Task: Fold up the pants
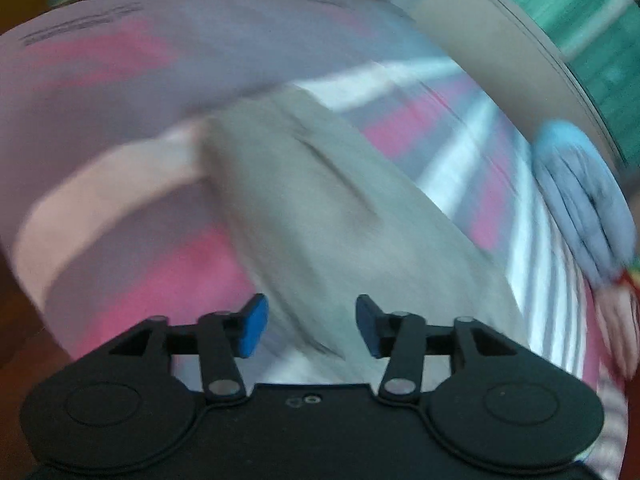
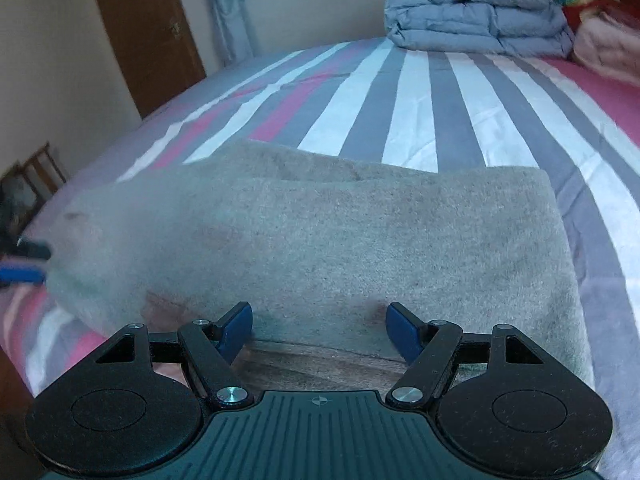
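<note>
1. Grey pants (image 2: 320,240) on striped bed (image 2: 416,96), folded into a thick rectangular pad, long axis running left to right in right wrist view.
2. Right gripper (image 2: 319,330) at near edge of pants; jaws spread wide, blue pads either side of the folded edge, pinching nothing.
3. Layered fold edges visible between right pads, just ahead of gripper body.
4. Left gripper (image 1: 308,326) over pants (image 1: 320,208); jaws spread, nothing between pads.
5. Left wrist view heavily motion-blurred; contact with cloth impossible to tell.
6. Left gripper tip (image 2: 28,264) at far left end of pants in right wrist view, blurred.
7. Folded grey-blue duvet (image 2: 476,8) at far end of bed, well apart from pants.
8. Pink and red bedding (image 2: 608,36) just right of duvet.
9. Brown door (image 2: 148,28) in wall at far left.
</note>
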